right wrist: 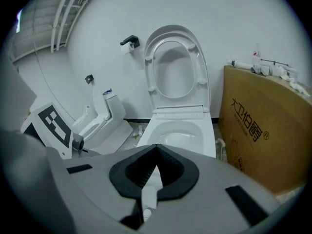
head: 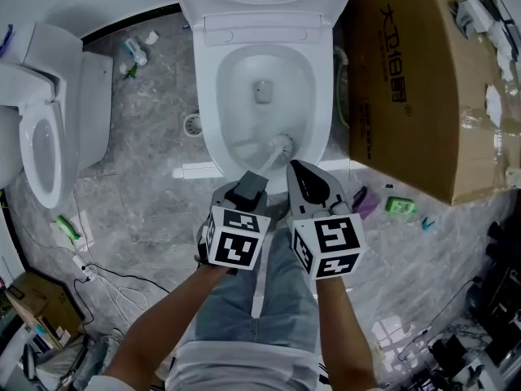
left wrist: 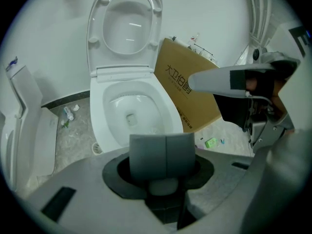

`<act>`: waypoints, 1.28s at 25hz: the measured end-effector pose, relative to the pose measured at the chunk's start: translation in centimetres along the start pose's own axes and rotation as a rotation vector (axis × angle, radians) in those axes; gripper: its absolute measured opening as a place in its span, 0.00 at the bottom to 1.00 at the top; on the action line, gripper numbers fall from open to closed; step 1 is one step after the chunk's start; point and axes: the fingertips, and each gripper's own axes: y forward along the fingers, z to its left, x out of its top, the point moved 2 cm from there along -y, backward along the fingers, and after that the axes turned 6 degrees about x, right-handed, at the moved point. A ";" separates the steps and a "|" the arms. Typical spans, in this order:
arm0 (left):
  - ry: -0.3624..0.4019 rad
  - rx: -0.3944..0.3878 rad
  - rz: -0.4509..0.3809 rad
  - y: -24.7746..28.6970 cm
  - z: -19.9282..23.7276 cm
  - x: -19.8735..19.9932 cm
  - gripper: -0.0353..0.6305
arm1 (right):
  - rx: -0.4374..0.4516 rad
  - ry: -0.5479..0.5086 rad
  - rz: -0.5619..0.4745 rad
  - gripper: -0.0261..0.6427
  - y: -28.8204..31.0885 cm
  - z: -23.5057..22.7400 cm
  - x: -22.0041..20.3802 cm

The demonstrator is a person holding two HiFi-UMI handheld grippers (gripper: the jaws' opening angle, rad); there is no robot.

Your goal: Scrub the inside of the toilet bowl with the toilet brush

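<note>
- Two grippers are held over the bowl [head: 244,80]; by which one is the brush [head: 264,163] gripped?
- By the left gripper [head: 247,184]. Its jaws are closed on the grey handle [left wrist: 165,155], which fills the gap between them in the left gripper view.
- Where is the brush head [head: 282,143] found?
- Inside the bowl, low on the near wall and toward the right side as seen in the head view. The white shaft is laid on a slant. From the left jaws it runs forward and rightward down to the head, so the long axis is pointed away from the person and into the bowl.
- Is anything carried by the right gripper [head: 295,169]?
- Nothing can be made out as held. Its jaws are drawn together until the tips meet. Only a white sliver is seen through the slit below them, and what it is cannot be told. This gripper is held just beside the shaft, on its right, and appears apart from it.
- On what is the scrubbing judged to turn?
- On that slant. The head lies ahead of and below the left jaws, so strokes would probably be driven along the shaft's axis by the left hand, which is the one on the handle.
</note>
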 end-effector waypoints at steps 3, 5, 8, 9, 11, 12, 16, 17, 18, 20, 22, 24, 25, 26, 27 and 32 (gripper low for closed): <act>0.006 -0.005 -0.011 0.3 -0.6 0.5 0.28 | -0.006 0.006 0.004 0.04 -0.2 -0.3 -0.3; 0.015 -0.011 -0.019 0.4 -1.0 0.8 0.28 | -0.009 0.011 0.005 0.04 -0.2 -0.5 -0.4; 0.011 -0.013 -0.036 0.6 -0.9 1.2 0.28 | -0.013 0.016 0.006 0.04 -0.2 -0.7 -0.5; 0.004 -0.008 -0.042 0.6 -0.6 1.4 0.28 | -0.014 0.017 0.005 0.04 -0.1 -0.7 -0.5; -0.007 0.012 -0.047 0.6 0.1 1.7 0.28 | -0.015 0.018 0.001 0.04 0.1 -0.9 -0.5; -0.010 0.021 -0.047 0.8 0.5 1.7 0.28 | -0.016 0.019 0.000 0.04 0.2 -0.9 -0.5; -0.010 0.030 -0.045 2.0 1.6 2.0 0.28 | -0.018 0.023 -0.005 0.04 0.7 -1.0 -0.5; -0.008 0.034 -0.048 2.2 1.8 2.2 0.28 | -0.018 0.023 -0.005 0.04 0.8 -1.0 -0.5; -0.006 0.037 -0.054 2.5 2.1 2.4 0.28 | -0.017 0.022 -0.005 0.04 0.8 -1.0 -0.6; -0.001 0.042 -0.072 3.3 2.4 3.0 0.28 | -0.015 0.024 -0.003 0.04 1.0 -1.0 -0.8; 0.004 0.042 -0.086 4.1 2.8 3.6 0.28 | -0.014 0.027 0.000 0.04 1.3 -1.1 -1.1; 0.009 0.034 -0.096 4.8 3.0 4.2 0.28 | -0.015 0.029 0.003 0.04 1.6 -1.1 -1.2; 0.011 0.030 -0.102 5.1 3.2 4.6 0.28 | -0.015 0.030 0.004 0.04 1.8 -1.1 -1.2; 0.014 0.029 -0.108 5.2 3.4 5.0 0.28 | -0.014 0.031 0.004 0.04 2.1 -1.2 -1.1; 0.018 0.030 -0.113 5.4 3.6 5.5 0.28 | -0.013 0.031 0.004 0.04 2.3 -1.2 -1.0; 0.043 0.035 -0.122 6.5 4.6 7.5 0.28 | -0.012 0.028 0.005 0.04 3.1 -1.5 -0.5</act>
